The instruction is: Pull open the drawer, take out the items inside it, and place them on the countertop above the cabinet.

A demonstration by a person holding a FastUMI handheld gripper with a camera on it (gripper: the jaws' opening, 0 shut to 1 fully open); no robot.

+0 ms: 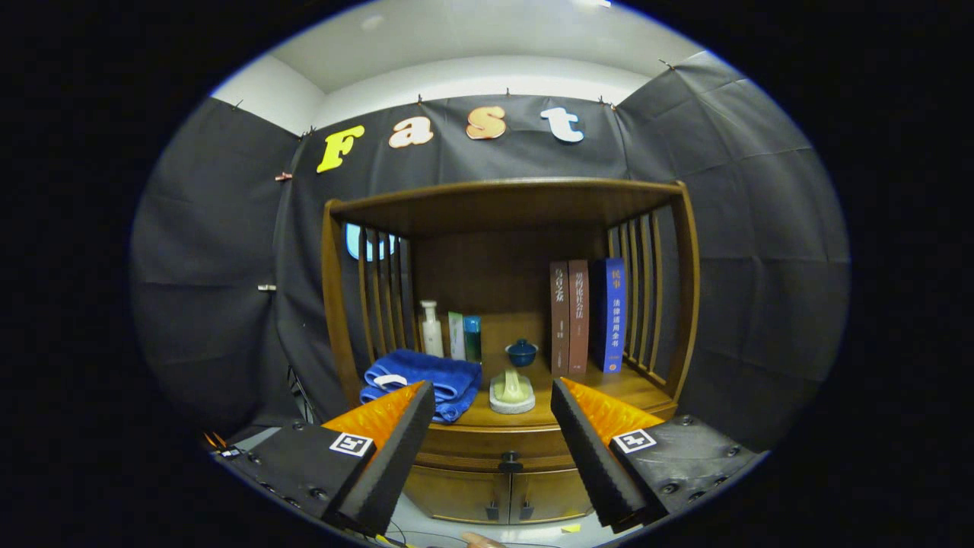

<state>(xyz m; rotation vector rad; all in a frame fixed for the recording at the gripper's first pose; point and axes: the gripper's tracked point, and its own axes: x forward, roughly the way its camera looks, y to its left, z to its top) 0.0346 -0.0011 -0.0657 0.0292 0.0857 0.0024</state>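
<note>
Fingers of our gripper (493, 449) stand spread wide, with nothing between them, and we face the brown wooden cabinet (508, 320) from a little way off. Between the fingers, and beyond them, we see its shallow wooden drawer (498, 441) with a small dark knob (510, 461); the drawer front sits flush, so it is closed. Below it are two small doors. On the wooden countertop (609, 388) above the drawer lie a folded blue towel (426, 380), a pale green soap on a white dish (511, 392), a small dark blue lidded bowl (522, 352), a white pump bottle (431, 329) with two slim containers beside it, and three upright books (587, 316). What the drawer holds is hidden from us. Closed drawer and laden countertop fit two readings: the contents are inside, waiting, or some of these things (the towel or soap, perhaps) came out of it and it was pushed shut again. We cannot tell which. If the drawer is to be opened, the fingers must close on that small knob squarely and pull straight back
</note>
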